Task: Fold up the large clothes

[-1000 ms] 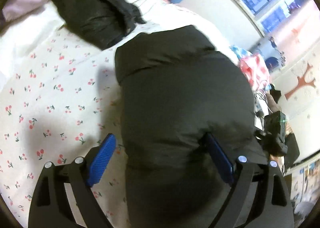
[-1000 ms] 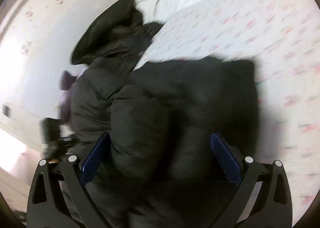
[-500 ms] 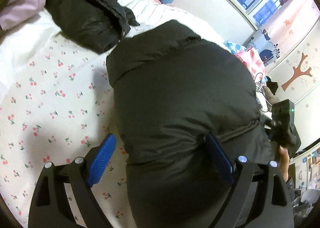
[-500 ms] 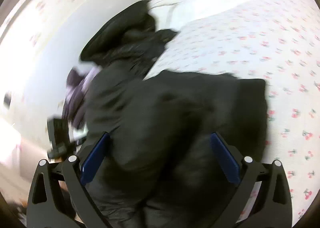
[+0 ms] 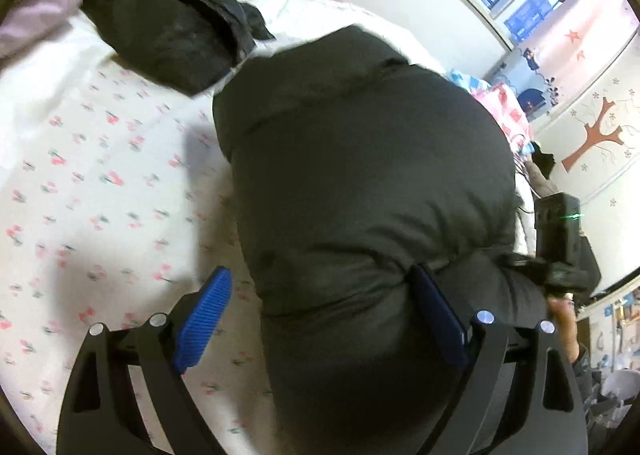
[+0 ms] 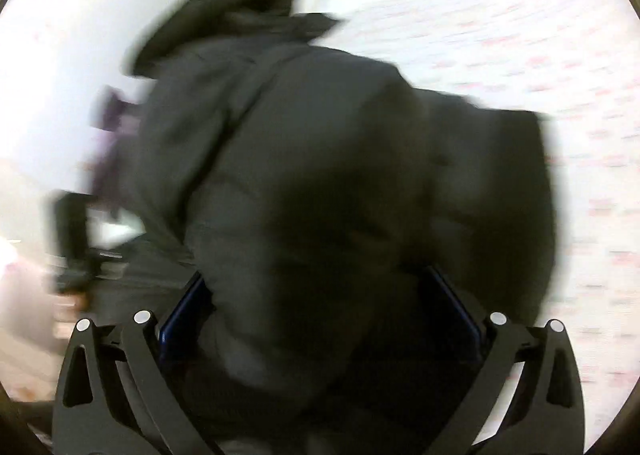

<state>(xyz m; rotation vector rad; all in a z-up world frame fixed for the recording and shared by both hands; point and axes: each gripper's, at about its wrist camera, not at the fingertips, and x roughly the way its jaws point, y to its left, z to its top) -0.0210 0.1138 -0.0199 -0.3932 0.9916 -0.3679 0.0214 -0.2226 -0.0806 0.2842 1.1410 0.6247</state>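
A large dark puffer jacket (image 5: 360, 183) lies folded on a bed with a white cherry-print sheet (image 5: 100, 195). My left gripper (image 5: 320, 311) is open, its blue pads wide apart, with the jacket's near end bulging up between them. In the right wrist view, blurred by motion, the same jacket (image 6: 320, 175) fills the middle. My right gripper (image 6: 320, 311) is open too, its pads wide apart with the jacket's bulk between them. The right gripper's body (image 5: 558, 231) shows at the jacket's right side in the left wrist view.
A second black jacket (image 5: 168, 23) and a pale pink garment (image 5: 44, 3) lie at the far end of the bed. Colourful clothes (image 5: 500, 107) lie beyond the bed's right edge. A window and a wall with a tree sticker stand behind.
The right gripper has moved in closer over the jacket, which now bulges between its pads. The left view has shifted slightly; the jacket's bulk has risen between the left pads.
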